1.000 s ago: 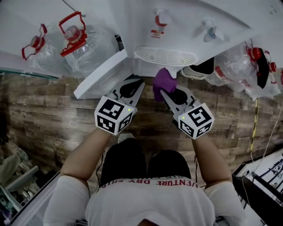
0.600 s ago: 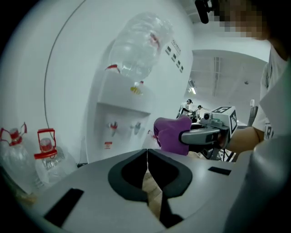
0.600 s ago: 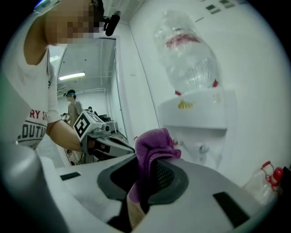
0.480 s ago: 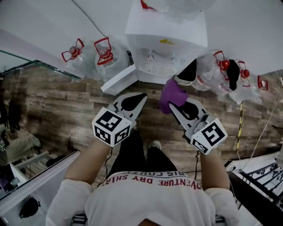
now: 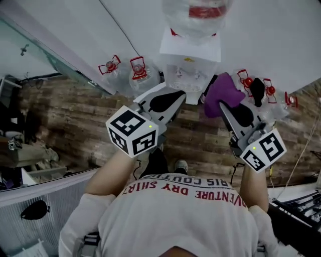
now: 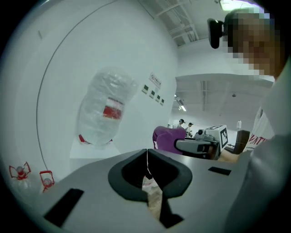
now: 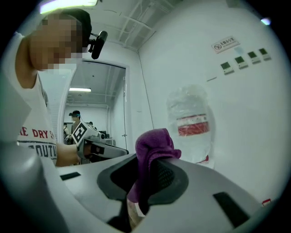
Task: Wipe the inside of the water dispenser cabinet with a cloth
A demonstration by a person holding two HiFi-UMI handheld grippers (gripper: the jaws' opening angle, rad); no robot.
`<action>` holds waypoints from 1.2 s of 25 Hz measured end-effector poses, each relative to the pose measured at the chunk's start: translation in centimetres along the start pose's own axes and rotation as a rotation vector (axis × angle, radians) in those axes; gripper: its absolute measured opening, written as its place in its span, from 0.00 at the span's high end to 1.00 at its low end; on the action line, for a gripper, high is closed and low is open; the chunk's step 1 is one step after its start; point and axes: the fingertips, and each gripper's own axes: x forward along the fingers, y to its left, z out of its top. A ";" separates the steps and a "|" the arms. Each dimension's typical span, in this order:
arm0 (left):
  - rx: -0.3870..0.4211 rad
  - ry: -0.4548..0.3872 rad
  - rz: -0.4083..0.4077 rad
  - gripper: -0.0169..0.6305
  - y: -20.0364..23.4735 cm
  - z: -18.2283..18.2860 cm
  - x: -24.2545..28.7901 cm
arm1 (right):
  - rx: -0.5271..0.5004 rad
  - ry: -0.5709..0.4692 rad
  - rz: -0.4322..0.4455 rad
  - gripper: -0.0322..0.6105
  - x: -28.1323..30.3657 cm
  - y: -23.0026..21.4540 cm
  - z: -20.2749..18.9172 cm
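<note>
The white water dispenser (image 5: 189,60) stands against the wall with a clear bottle (image 5: 198,15) upside down on top. Its lower cabinet is mostly hidden behind the grippers. My right gripper (image 5: 221,104) is shut on a purple cloth (image 5: 220,91), which bunches above the jaws in the right gripper view, cloth (image 7: 153,144). My left gripper (image 5: 176,96) is shut with nothing in it; its jaws meet in the left gripper view, gripper (image 6: 146,157). Both are raised in front of the dispenser, apart from it. The bottle (image 6: 107,111) and the cloth (image 6: 166,136) also show in the left gripper view.
Spare water bottles with red caps stand left (image 5: 123,68) and right (image 5: 256,83) of the dispenser. A glass partition (image 5: 45,55) runs along the left. Below is a wood plank floor (image 5: 75,125), with a cable (image 5: 296,150) at the right.
The person has stood up and backed off; the dispenser now looks smaller and farther. Both grippers have lifted away from the cabinet opening, the right one still holding the cloth.
</note>
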 end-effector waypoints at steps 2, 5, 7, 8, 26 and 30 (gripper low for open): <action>0.007 -0.024 -0.006 0.93 -1.8 1.5 -1.0 | -0.007 -0.036 0.006 0.85 -1.3 1.2 1.6; 0.033 -0.054 -0.003 0.93 -4.1 3.2 -2.2 | -0.017 -0.070 0.038 0.85 -2.8 2.9 3.3; 0.048 -0.063 -0.009 0.93 -5.6 3.8 -2.7 | -0.016 -0.087 0.043 0.85 -3.7 3.7 3.8; 0.057 -0.065 -0.014 0.93 -6.2 4.0 -2.9 | -0.010 -0.100 0.035 0.85 -4.2 3.9 3.9; 0.075 -0.105 -0.045 0.93 -10.1 3.5 -4.3 | -0.014 -0.135 -0.027 0.85 -8.3 5.3 3.9; 0.070 -0.102 -0.043 0.93 -10.2 3.2 -4.2 | -0.010 -0.128 -0.030 0.85 -8.2 5.2 3.7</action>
